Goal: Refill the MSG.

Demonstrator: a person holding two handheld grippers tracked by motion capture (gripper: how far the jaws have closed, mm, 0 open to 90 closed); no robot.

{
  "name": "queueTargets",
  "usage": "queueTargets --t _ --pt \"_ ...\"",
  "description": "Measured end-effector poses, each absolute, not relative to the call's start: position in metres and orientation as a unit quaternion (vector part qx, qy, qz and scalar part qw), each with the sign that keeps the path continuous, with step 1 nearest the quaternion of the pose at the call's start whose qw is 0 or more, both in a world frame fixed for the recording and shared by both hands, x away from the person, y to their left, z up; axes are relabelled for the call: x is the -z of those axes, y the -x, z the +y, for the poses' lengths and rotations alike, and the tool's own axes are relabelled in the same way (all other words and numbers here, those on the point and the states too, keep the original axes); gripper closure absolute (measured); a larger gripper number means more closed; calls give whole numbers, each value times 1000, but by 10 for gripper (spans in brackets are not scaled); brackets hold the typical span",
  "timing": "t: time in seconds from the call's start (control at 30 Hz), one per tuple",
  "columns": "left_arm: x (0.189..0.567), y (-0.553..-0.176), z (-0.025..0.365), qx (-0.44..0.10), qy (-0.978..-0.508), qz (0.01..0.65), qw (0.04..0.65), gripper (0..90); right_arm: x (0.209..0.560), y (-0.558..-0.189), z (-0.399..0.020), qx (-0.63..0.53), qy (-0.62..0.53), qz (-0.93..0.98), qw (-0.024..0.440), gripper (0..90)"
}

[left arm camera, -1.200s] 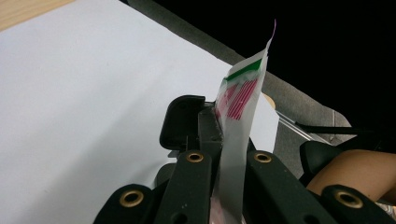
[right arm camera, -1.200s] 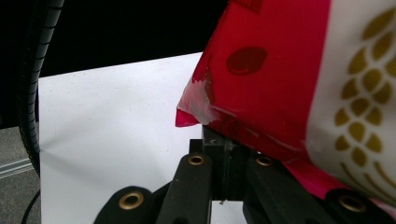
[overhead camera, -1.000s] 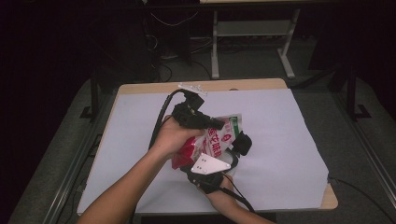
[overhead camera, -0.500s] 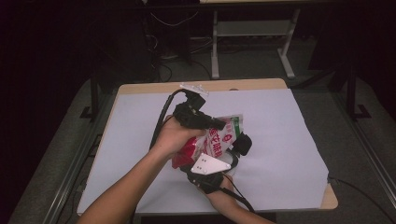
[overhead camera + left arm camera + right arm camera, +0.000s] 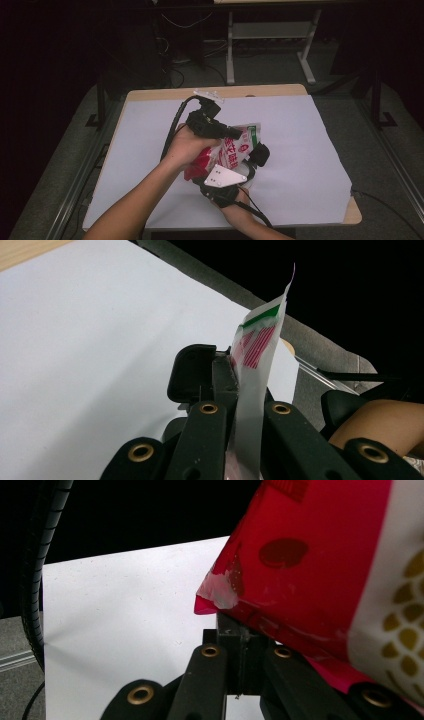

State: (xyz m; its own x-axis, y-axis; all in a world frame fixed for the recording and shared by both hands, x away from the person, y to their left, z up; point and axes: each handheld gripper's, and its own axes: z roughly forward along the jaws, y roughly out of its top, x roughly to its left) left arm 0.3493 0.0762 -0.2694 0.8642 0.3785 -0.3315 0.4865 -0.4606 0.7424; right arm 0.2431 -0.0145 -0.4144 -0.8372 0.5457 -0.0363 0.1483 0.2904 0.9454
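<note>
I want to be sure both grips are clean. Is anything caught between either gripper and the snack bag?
Nothing visible. The left gripper is clamped straight on the snack bag at its thin white edge, and the right gripper pinches the bag's red corner directly. No other object lies between jaws and bag.

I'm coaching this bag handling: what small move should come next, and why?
Probably pull the two apart gently to tear the snack bag open: the left hand-held gripper is shut on its top edge, and the right hand-held gripper clamps its red lower edge, above the table.
</note>
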Motion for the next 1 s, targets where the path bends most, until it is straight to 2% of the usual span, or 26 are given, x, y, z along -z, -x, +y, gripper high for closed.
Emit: queueTargets --t 1.0 --pt "268 -349 71 64 -854 262 445 899 413 -241 -14 -562 -217 776 185 900"
